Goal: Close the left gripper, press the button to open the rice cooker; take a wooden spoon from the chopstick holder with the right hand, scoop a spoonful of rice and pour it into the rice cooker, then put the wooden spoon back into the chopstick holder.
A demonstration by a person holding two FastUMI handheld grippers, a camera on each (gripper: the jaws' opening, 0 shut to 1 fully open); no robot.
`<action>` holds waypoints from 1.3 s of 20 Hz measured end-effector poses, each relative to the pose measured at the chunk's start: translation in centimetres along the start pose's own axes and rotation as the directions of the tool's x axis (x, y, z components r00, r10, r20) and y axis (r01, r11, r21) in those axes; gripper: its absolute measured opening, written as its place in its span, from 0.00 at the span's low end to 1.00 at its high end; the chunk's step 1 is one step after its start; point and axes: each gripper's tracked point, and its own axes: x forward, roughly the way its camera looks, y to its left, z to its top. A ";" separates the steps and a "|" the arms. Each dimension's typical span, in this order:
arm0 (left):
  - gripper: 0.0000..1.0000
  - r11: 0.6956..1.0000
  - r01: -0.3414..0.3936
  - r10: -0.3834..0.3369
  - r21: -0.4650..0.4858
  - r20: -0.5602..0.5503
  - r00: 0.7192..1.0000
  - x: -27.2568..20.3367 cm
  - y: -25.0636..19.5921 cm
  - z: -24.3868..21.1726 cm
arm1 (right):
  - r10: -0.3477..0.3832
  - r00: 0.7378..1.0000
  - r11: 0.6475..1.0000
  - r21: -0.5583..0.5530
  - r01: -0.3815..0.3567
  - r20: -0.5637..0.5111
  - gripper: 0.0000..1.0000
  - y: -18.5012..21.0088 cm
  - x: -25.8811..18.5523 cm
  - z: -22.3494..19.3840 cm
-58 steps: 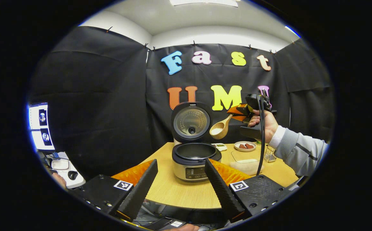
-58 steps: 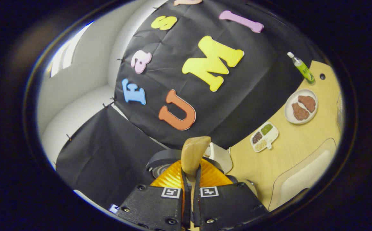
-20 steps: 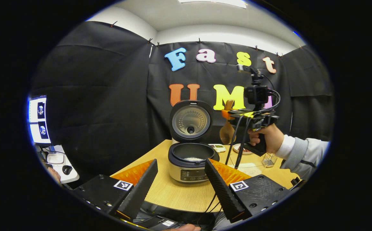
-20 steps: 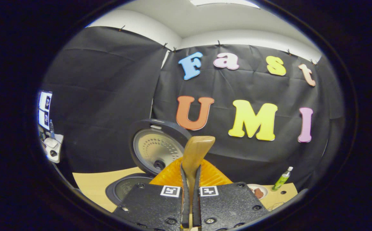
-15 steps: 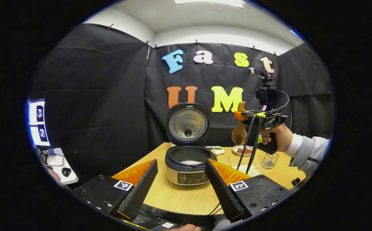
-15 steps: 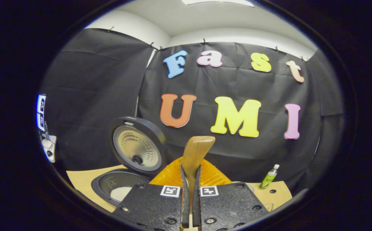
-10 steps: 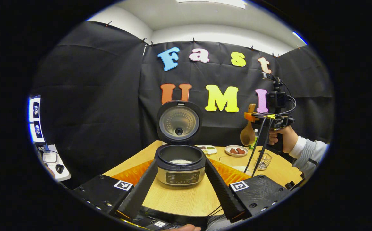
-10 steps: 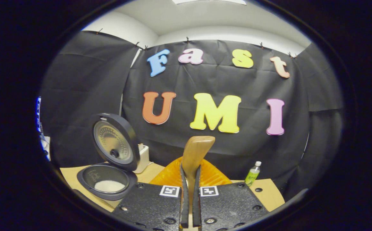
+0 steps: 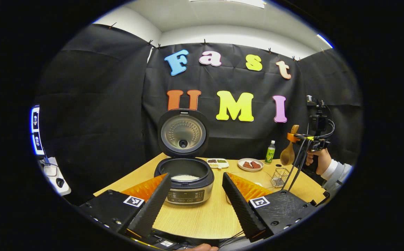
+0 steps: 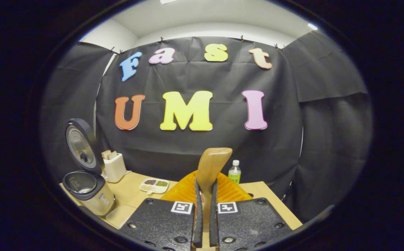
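One rice cooker (image 9: 184, 181), lid raised, is seen at 7 o'clock on the table (image 9: 205, 216), white rice inside. The left gripper (image 9: 192, 199) jaws are apart. At 3 o'clock, one wooden spoon (image 9: 288, 153) is clamped in the right gripper (image 10: 204, 209) above one wire chopstick holder (image 9: 279, 173).

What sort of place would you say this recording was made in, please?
Probably a staged kitchen booth for recording demonstrations: black cloth walls surround a wooden table with an open rice cooker, and monitors stand beside it.

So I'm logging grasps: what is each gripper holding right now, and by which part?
The right gripper holds the wooden spoon by its handle, bowl hanging down. The left gripper is open and holds nothing.
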 end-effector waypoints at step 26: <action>0.94 1.000 -0.001 0.001 0.001 0.124 0.992 16.8 2.8 12.5 | -0.107 0.994 0.974 0.202 0.107 -0.007 1.00 -8.2 -5.6 -2.9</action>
